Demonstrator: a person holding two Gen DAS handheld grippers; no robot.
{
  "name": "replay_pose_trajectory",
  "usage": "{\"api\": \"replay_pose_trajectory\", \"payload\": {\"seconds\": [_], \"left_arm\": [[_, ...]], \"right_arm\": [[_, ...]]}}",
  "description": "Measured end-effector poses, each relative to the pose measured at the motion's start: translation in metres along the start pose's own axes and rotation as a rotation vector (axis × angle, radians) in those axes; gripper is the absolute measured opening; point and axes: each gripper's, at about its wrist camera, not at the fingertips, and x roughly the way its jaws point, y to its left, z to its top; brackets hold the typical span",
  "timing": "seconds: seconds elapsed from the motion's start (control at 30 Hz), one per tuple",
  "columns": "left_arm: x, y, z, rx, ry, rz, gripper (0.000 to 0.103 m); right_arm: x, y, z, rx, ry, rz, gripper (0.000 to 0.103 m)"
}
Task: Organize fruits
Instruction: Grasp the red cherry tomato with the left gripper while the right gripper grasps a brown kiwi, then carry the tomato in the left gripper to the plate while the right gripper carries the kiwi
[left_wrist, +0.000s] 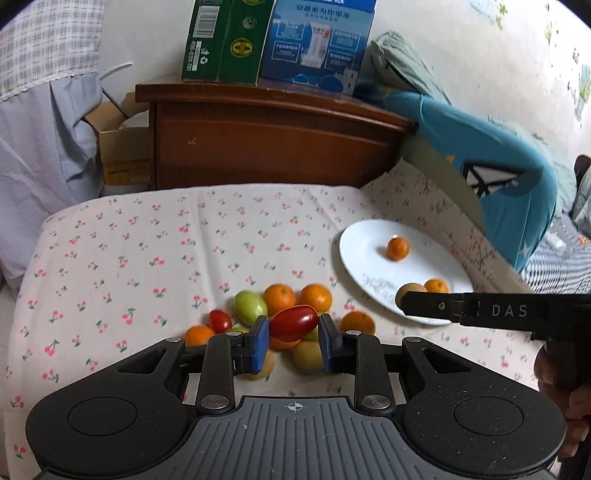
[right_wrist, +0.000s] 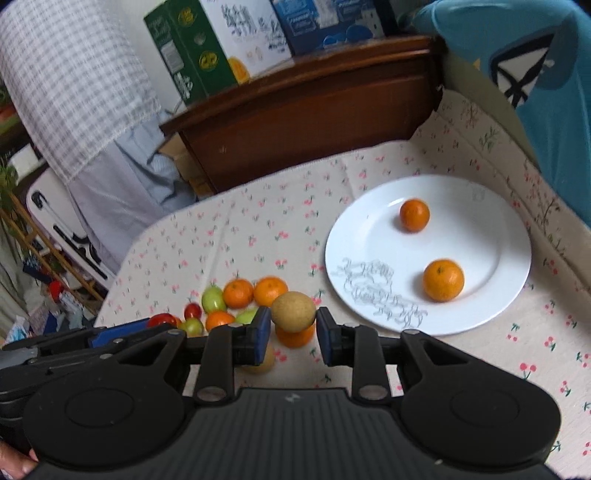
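Observation:
My left gripper (left_wrist: 293, 326) is shut on a long red tomato (left_wrist: 294, 323), held above a pile of fruit (left_wrist: 280, 299) of oranges, green and red tomatoes and tan fruits on the cherry-print cloth. My right gripper (right_wrist: 292, 321) is shut on a round tan fruit (right_wrist: 294, 310), also lifted over the pile (right_wrist: 240, 295). The white plate (right_wrist: 480, 236) to the right carries two oranges (right_wrist: 414, 215) (right_wrist: 443, 280). In the left wrist view the right gripper's finger (left_wrist: 432, 305) reaches in front of the plate (left_wrist: 362, 254), with the tan fruit (left_wrist: 408, 291) at its tip.
A dark wooden cabinet (left_wrist: 266, 140) with cartons (left_wrist: 280, 40) on top stands behind the table. A blue bag (left_wrist: 491, 162) leans at the right beside the plate. Draped fabric (left_wrist: 44, 122) hangs at the left. A hand (left_wrist: 561, 398) holds the right gripper's handle.

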Motion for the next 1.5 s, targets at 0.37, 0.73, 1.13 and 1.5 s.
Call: {"api": "replay_pose_trajectory", "payload": {"seconds": [0.37, 0.73, 1.13, 1.5], "left_arm": [[0.007, -0.007, 0.030, -0.020, -0.022, -0.069, 0.026], [0.043, -0.030, 0.051, 0.032, 0.006, -0.144, 0.026], [0.086, -0.053, 0.052, 0.069, 0.063, -0.198, 0.026], [0.115, -0.068, 0.046, 0.100, 0.113, -0.210, 0.026]], "right_arm": [[-0.029, -0.015, 0.023, 0.067, -0.124, -0.017, 0.027], [-0.050, -0.052, 0.043, 0.208, -0.218, -0.126, 0.027], [-0.034, -0.082, 0.033, 0.383, -0.152, -0.233, 0.027], [-0.020, -0.090, 0.027, 0.432, -0.088, -0.279, 0.027]]}}
